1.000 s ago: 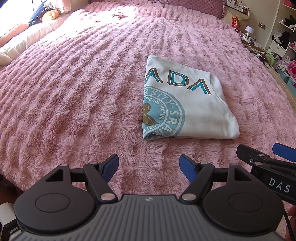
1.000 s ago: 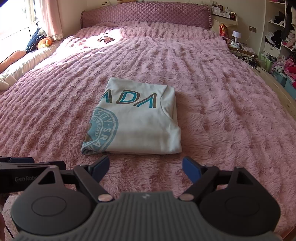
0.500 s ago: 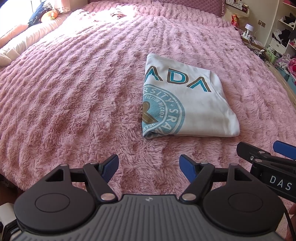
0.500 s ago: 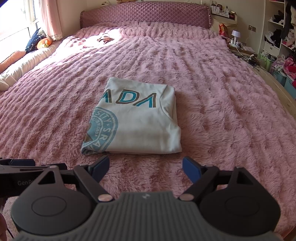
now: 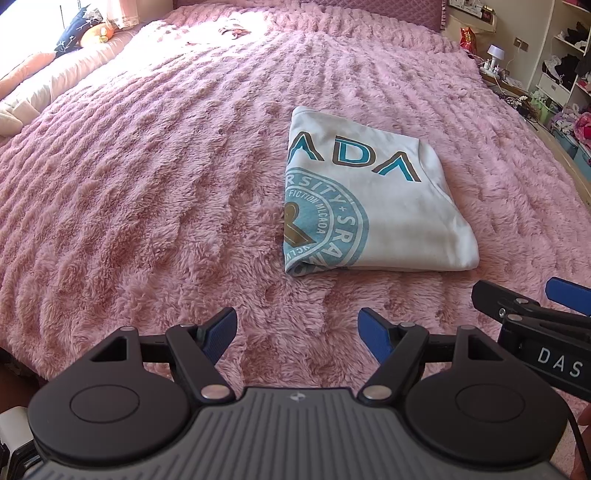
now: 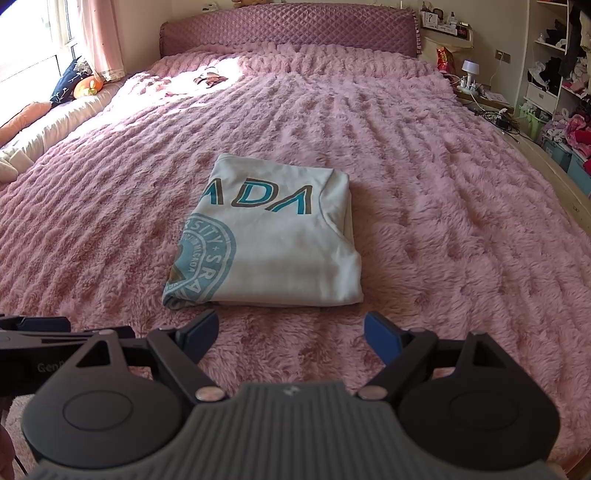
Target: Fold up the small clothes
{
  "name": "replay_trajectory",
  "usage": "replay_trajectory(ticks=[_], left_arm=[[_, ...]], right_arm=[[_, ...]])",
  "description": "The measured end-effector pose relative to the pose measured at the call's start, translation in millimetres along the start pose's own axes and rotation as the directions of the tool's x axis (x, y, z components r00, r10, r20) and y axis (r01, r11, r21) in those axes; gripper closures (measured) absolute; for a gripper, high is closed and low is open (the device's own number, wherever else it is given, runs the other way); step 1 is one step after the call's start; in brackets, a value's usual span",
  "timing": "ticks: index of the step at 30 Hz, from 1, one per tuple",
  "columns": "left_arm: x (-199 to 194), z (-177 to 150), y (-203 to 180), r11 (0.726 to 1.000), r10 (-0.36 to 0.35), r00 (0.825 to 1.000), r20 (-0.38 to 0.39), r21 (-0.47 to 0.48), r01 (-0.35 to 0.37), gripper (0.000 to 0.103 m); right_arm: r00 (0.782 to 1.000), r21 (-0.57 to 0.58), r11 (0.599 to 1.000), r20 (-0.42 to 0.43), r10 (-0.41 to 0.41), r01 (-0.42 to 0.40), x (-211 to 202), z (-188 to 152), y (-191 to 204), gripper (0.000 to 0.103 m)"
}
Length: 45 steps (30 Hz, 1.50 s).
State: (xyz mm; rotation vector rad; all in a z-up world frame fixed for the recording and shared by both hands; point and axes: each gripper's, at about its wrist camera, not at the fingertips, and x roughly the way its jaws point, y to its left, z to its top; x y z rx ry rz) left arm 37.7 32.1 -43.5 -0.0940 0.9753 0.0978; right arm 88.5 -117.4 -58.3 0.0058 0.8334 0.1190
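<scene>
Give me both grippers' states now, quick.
Left gripper: open, holding nothing.
Right gripper: open, holding nothing; folded shirt lies untouched ahead.

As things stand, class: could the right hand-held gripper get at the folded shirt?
Probably yes. The right hand-held gripper is open and faces the folded shirt, with only bare pink blanket between them.

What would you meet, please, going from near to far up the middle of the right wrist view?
right gripper → pink fluffy bedspread → folded white T-shirt → small item in the sunlit patch → quilted headboard
</scene>
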Motion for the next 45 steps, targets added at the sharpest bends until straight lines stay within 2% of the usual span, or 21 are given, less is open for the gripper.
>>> replay_trajectory(ticks=[28, 43, 45], left_arm=[[-1, 0, -4, 1.0, -0.002, 1.0, 0.015, 0.024, 0.002, 0.016], [-3, -1, -10, 0.998, 0.004, 0.997, 0.073, 0.06, -0.008, 0.017], [-2, 0, -11, 0.998, 0.004, 0.998, 0.061, 0.057, -0.007, 0.016]], right_arm=[[1.0, -0.002, 1.0, -0.003, 0.005, -0.005, 0, -1, 1, 0.021], [1.0, 0.0, 1.0, -0.01, 0.003, -0.003, 3, -1, -1, 0.021], [1.0, 0.004, 1.0, -0.01, 0.003, -0.003, 4, -1, -2, 0.021]])
